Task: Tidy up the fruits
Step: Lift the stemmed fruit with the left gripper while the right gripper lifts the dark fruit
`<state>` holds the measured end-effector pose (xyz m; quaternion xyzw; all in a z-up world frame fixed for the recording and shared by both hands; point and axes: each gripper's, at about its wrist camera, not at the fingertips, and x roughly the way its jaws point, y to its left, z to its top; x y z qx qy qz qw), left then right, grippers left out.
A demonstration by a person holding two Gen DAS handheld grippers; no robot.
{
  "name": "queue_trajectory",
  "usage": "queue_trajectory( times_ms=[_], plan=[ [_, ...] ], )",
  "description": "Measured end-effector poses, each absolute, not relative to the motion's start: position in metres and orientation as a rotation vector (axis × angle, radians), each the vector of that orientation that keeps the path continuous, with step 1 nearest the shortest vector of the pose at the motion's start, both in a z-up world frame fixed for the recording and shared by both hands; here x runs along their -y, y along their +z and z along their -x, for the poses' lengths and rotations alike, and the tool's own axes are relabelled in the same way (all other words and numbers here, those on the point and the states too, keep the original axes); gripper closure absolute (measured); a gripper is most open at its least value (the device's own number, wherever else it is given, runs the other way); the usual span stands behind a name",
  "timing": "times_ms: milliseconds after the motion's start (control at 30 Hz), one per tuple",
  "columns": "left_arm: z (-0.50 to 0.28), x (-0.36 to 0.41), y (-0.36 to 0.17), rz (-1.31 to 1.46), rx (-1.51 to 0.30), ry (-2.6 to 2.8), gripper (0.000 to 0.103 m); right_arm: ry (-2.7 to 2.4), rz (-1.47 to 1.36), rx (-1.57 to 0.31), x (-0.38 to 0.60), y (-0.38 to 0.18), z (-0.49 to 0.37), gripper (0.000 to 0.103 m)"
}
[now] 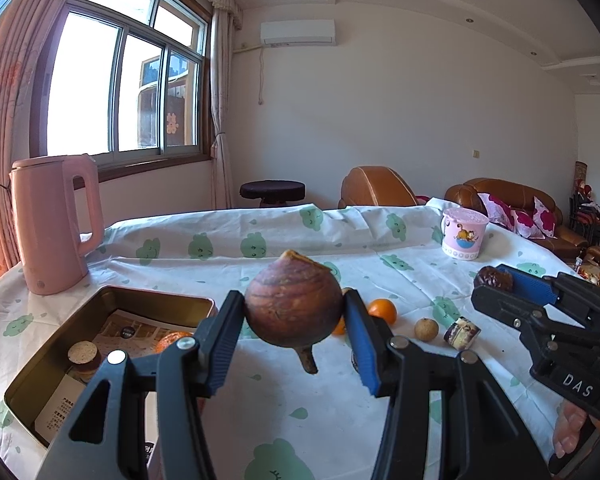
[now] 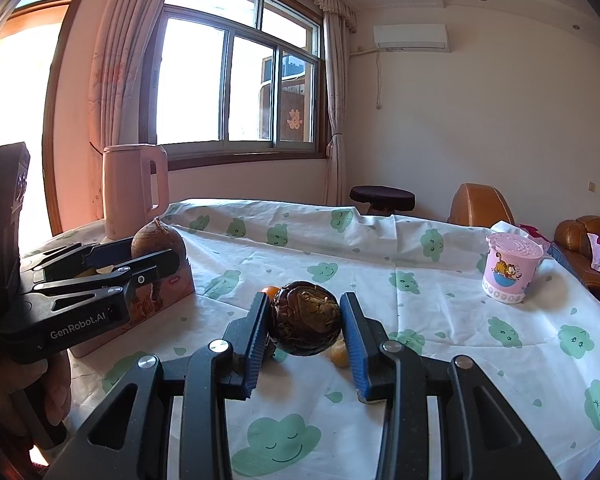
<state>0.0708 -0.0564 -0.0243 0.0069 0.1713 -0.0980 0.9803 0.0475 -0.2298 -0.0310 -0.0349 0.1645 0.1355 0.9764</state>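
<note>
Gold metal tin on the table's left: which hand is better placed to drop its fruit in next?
Left. The left gripper holds a brown round bulb-like fruit right beside the gold metal tin; the right gripper is farther away.

Bright sliding window (image 1: pixel 124 84) with pink curtains (image 1: pixel 4 92), white walls, air conditioner (image 1: pixel 298 33), brown sofa (image 1: pixel 512 204), dark stool (image 1: pixel 272 192)

Each gripper is a black plastic frame with triangular cut-outs, round silver pivot screws and two fingers faced with ribbed blue pads. The left gripper (image 1: pixel 294 344) carries white "GenRobot.AI" lettering on its side. The right gripper (image 2: pixel 305 338) carries white "DAS" lettering. A bare hand (image 1: pixel 572 432) grips its handle.
</note>
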Motion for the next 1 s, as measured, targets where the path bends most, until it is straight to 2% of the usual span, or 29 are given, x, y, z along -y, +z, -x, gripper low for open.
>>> queue_trajectory(
  times_ms=[567,1000],
  plan=[
    [-0.062,0.048,-0.022,0.007,-0.32,-0.137,0.05,0.249,0.072,-0.243,0.232,-0.026,-0.033,0.065],
    [-0.061,0.041,-0.024,0.021,-0.339,-0.123,0.05,0.238,0.083,-0.242,0.23,-0.025,-0.033,0.065]
  ],
)
